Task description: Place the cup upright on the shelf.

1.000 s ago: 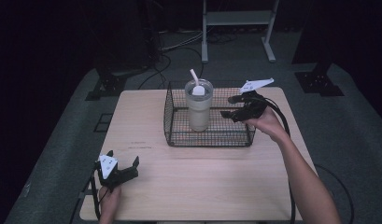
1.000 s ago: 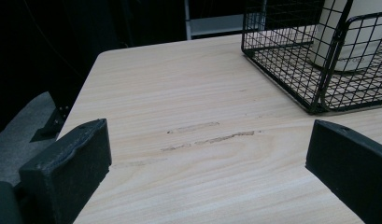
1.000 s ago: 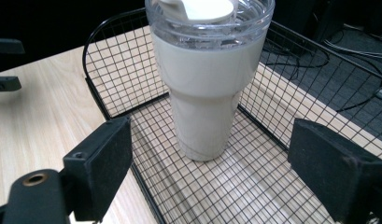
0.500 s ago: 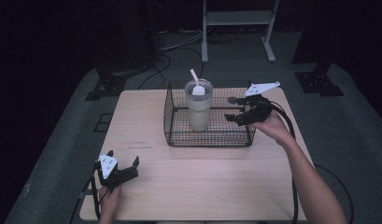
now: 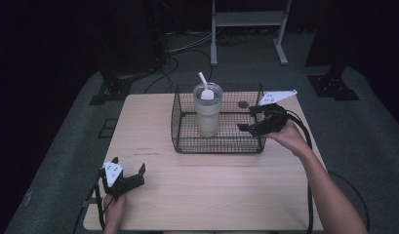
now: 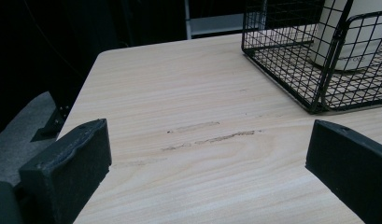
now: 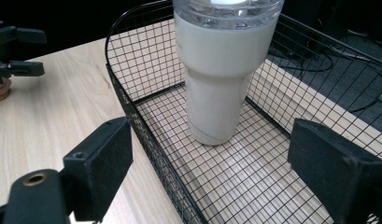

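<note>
The right gripper (image 5: 250, 119) has its 2 fingers (image 7: 103, 165) spread wide and empty at the right end of the wire basket (image 5: 180, 117); the left gripper (image 5: 128, 176) rests open too, near the table's left corner. The tumbler (image 5: 207, 113) stands upright inside the basket, left of the right gripper. Closing in too low could snag the mesh wall or tip the tall cup. The pale wood table (image 5: 211, 190) sits on grey floor, with a dark room, cables and a stand beyond.

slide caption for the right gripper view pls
Open right hand-held gripper faces a cream tumbler standing in a black wire basket.
</note>
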`<state>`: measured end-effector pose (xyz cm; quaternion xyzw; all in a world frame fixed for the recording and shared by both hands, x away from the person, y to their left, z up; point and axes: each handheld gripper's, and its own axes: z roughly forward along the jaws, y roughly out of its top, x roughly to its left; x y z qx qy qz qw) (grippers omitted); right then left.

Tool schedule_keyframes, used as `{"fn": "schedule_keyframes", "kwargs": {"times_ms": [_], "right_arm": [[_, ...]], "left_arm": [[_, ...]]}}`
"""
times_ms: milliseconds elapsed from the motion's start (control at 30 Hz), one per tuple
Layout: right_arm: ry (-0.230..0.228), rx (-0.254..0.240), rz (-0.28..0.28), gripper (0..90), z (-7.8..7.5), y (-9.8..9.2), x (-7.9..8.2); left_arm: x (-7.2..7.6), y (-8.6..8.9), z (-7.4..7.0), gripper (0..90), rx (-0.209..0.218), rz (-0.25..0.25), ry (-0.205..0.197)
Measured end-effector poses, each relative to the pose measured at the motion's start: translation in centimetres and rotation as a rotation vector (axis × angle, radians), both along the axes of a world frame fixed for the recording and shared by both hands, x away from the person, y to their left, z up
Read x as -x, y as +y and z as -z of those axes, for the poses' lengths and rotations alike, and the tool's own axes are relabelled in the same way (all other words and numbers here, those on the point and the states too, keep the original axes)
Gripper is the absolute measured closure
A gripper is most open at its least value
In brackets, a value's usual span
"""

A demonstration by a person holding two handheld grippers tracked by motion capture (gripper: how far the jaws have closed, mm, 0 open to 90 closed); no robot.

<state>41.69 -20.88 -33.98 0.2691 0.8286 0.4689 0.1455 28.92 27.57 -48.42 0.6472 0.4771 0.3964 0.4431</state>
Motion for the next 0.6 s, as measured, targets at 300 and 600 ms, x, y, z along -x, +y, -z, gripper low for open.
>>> {"fn": "schedule_keyframes", "kwargs": {"times_ms": [300, 600], "right_arm": [[-0.007, -0.01, -0.024, 13.5, 0.0, -0.3, 1.1], [-0.006, -0.007, -0.038, 13.4, 0.3, -0.6, 2.3]], "left_arm": [[0.0, 0.0, 0.0, 0.0, -0.002, 0.0, -0.001], [0.0, 0.0, 0.0, 0.0, -0.006, -0.001, -0.002]]}}
